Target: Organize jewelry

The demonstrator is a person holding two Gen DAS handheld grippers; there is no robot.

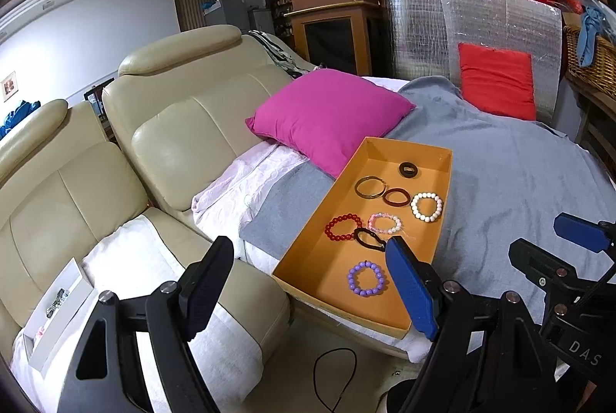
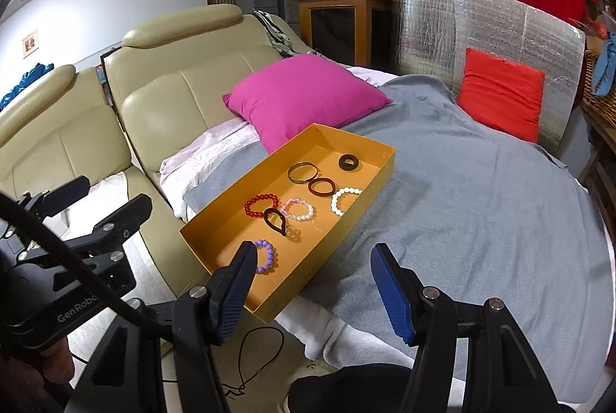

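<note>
Far left in the left wrist view, a white tray rests on the beige recliner seat, holding what looks like a metal watch band and a small pink item; details too small to confirm. Left gripper hovers between recliner and bed, jaws spread wide, nothing between them. Right of it, the orange box sits on the grey blanket, its near end overhanging the bed edge. Contents, near to far: purple bead bracelet, black hair tie, red bead bracelet, pink bead bracelet, white bead bracelet, brown bangle, gold bangle, dark ring-shaped piece. Pieces lie loosely spaced; the hair tie touches or overlaps the red bracelet, and the two bangles touch. Behind the box's far left corner lies a magenta pillow; further right, a red pillow leans on a silver foil panel. Right gripper hangs over the bed edge just right of the box's near end, jaws spread, empty. Judgement: task looks early to midway. Eight pieces remain in the box, and only a couple of items appear in the white tray, if that is the destination. Neither gripper holds anything. The purple bracelet is nearest both grippers and the likely next pick.
</note>
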